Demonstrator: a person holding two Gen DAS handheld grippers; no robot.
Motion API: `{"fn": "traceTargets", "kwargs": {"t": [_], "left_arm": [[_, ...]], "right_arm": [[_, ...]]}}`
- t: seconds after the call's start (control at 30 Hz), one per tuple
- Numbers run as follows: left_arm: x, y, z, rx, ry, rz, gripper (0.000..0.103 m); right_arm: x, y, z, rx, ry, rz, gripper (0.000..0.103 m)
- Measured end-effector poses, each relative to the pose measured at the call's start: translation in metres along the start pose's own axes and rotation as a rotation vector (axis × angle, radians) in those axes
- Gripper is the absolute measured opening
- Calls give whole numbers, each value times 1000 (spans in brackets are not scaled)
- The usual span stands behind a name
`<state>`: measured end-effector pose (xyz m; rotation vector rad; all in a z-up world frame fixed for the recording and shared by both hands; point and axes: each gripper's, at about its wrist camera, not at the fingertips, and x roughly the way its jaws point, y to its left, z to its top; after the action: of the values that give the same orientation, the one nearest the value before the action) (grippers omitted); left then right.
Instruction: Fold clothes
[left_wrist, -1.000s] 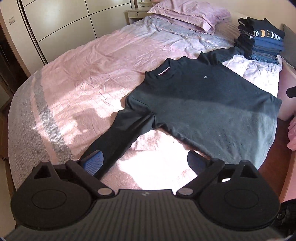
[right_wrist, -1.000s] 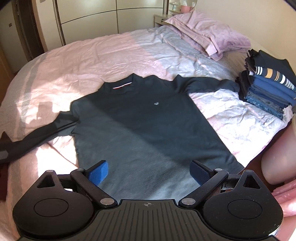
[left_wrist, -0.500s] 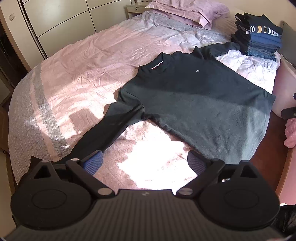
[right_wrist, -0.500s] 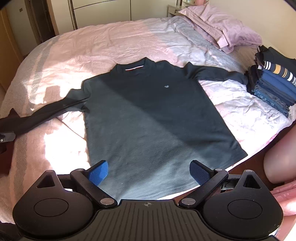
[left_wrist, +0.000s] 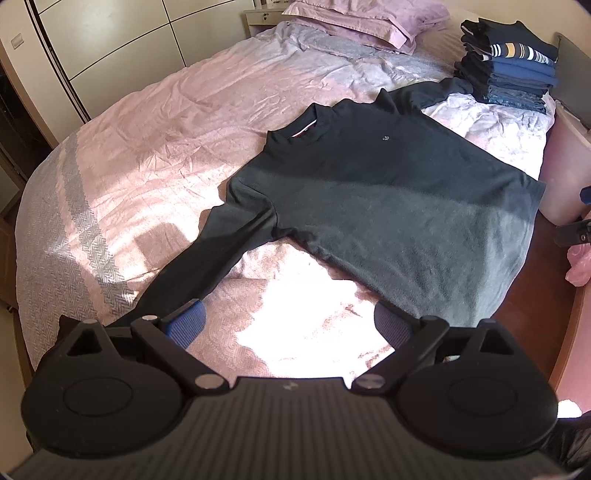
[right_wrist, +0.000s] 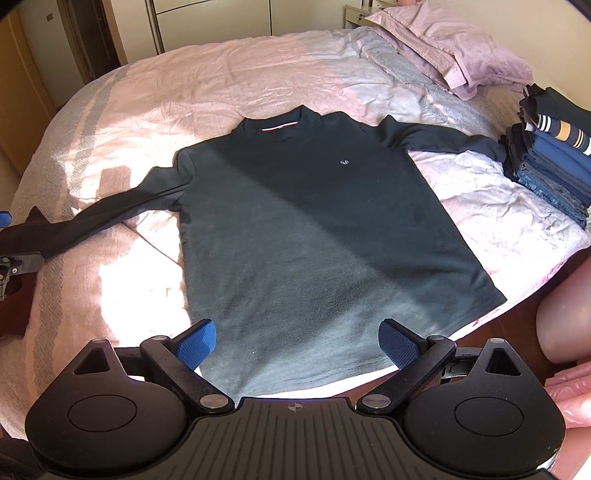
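Flat ahead, sweater (right_wrist: 314, 221), hem between open right gripper (right_wrist: 297, 341)

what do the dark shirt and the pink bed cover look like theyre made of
The dark shirt looks like a soft matte knit, perhaps fleece or brushed cotton: the sunlit part shows a faint fuzzy nap and no sheen. The pink bed cover looks like thin woven cotton, with fine sharp creases all over and grey herringbone-patterned bands. Neither fibre can be confirmed by sight.
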<state>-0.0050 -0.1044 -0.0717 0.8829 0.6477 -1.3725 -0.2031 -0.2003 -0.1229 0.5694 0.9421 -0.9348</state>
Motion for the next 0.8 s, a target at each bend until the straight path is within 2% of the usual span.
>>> {"fn": "traceTargets", "kwargs": {"t": [0.8], "left_arm": [[-3,8,-7,-3,4,15,96]], "right_arm": [[8,8,5,-26,17,21,97]]}}
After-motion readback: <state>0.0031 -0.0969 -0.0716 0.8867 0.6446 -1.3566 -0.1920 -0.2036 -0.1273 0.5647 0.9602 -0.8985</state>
